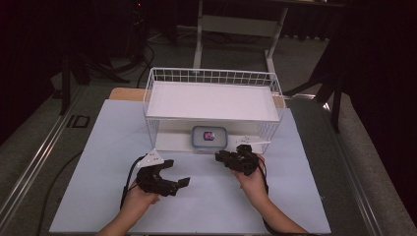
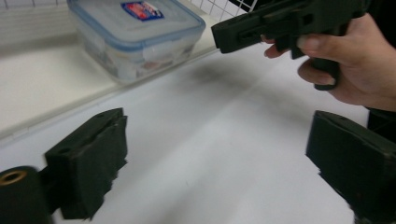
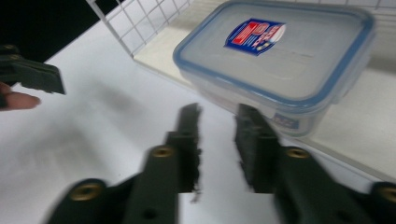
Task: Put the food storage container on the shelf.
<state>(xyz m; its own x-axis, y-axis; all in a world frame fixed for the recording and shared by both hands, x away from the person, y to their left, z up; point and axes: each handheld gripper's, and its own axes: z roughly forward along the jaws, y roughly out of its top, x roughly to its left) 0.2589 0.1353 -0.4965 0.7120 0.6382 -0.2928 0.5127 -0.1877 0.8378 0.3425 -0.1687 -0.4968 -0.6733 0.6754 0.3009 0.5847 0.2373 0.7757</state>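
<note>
Clear plastic container [image 1: 209,137], blue-rimmed lid, sits on lower shelf of white wire rack [image 1: 212,77]. Right hand-held gripper [image 1: 220,158] just before it, jaws nearly together, empty. Left hand-held gripper [image 1: 178,172] farther back on counter [image 1: 108,147], jaws wide apart, empty.

The container [image 3: 280,60] is clear with a blue-rimmed lid and a red-and-blue label [image 3: 254,36] (lettering too blurred to read). White wire basket [image 1: 211,76], white table [image 1: 206,196], black tongs [image 3: 217,149].
</note>
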